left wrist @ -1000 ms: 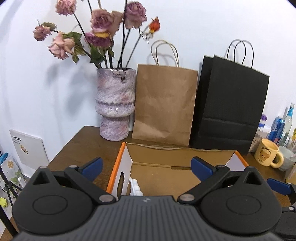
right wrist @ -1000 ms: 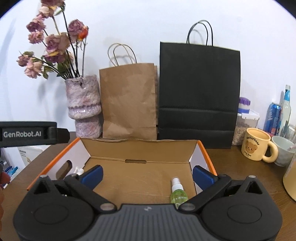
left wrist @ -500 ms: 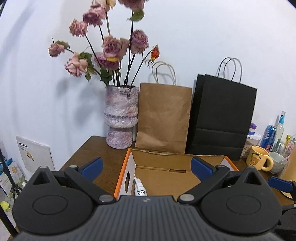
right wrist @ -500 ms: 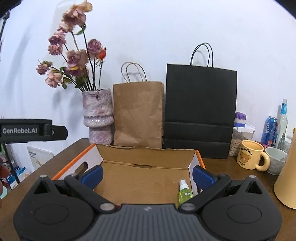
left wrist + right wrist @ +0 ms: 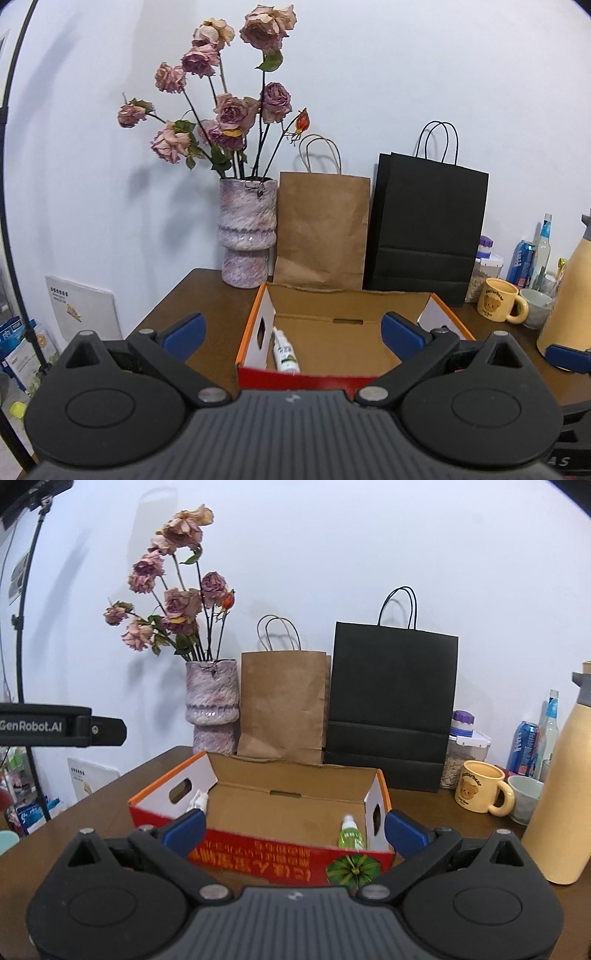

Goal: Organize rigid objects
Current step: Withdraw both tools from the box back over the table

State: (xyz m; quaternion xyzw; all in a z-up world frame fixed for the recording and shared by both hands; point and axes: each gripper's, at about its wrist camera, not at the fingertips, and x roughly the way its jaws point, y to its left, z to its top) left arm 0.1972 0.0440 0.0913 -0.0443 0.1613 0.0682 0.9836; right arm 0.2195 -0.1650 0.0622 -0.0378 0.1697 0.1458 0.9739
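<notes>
An open cardboard box (image 5: 369, 295) with orange rim and red front stands on the brown table; it also shows in the right wrist view (image 5: 280, 860). A white bottle (image 5: 285, 352) lies at its left end, seen in the right wrist view (image 5: 199, 800) too. A green spray bottle (image 5: 351, 837) stands at its right end. My left gripper (image 5: 291, 330) is open and empty, held back from the box's near wall. My right gripper (image 5: 293, 823) is open and empty, also in front of the box.
Behind the box stand a vase of dried roses (image 5: 248, 232), a brown paper bag (image 5: 321, 229) and a black paper bag (image 5: 424, 229). At the right are a yellow mug (image 5: 480, 788), a cream flask (image 5: 565, 775), a white cup (image 5: 524, 799), a jar and cans.
Both grippers have pulled back and up from the box, so its red front wall now shows. Both stay open and empty. The bottles have not moved.
</notes>
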